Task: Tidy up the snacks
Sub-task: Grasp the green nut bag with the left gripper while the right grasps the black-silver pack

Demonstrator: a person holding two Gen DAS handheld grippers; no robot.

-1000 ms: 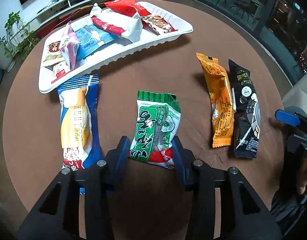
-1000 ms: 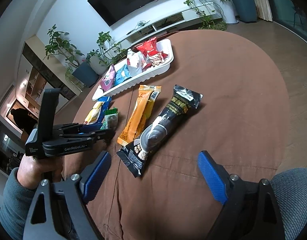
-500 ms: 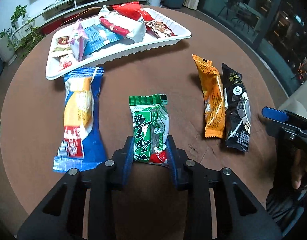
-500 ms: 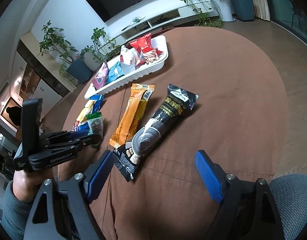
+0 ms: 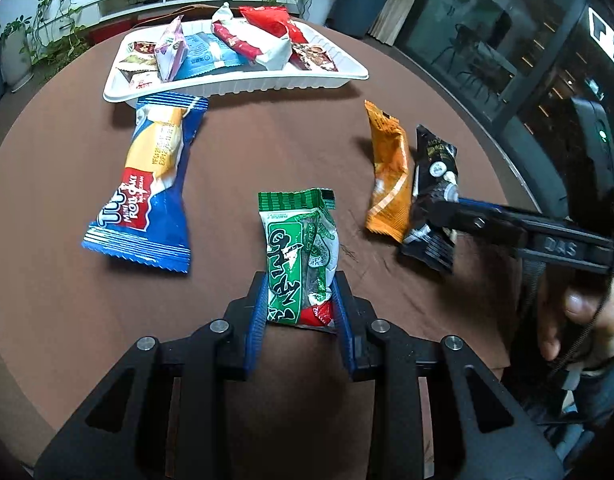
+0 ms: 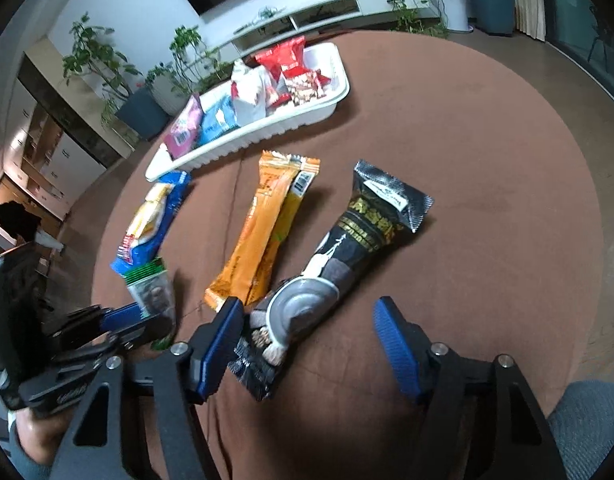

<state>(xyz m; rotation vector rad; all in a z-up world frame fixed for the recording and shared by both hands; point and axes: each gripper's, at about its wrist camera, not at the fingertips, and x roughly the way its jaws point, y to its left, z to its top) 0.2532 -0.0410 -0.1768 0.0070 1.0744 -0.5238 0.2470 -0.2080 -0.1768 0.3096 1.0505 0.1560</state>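
Brown round counter (image 5: 267,152): left tongs (image 5: 301,304) pinch the green snack packet (image 5: 301,256) at its near end; right tongs (image 6: 307,344) are closing around the black packet (image 6: 331,280), seemingly not yet pressing it.

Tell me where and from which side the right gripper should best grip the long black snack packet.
Probably the near end of the black packet, across its narrow width, from above. It lies flat, lengthwise toward the right gripper, whose closing jaws straddle that end; the orange packet crowds its left edge.
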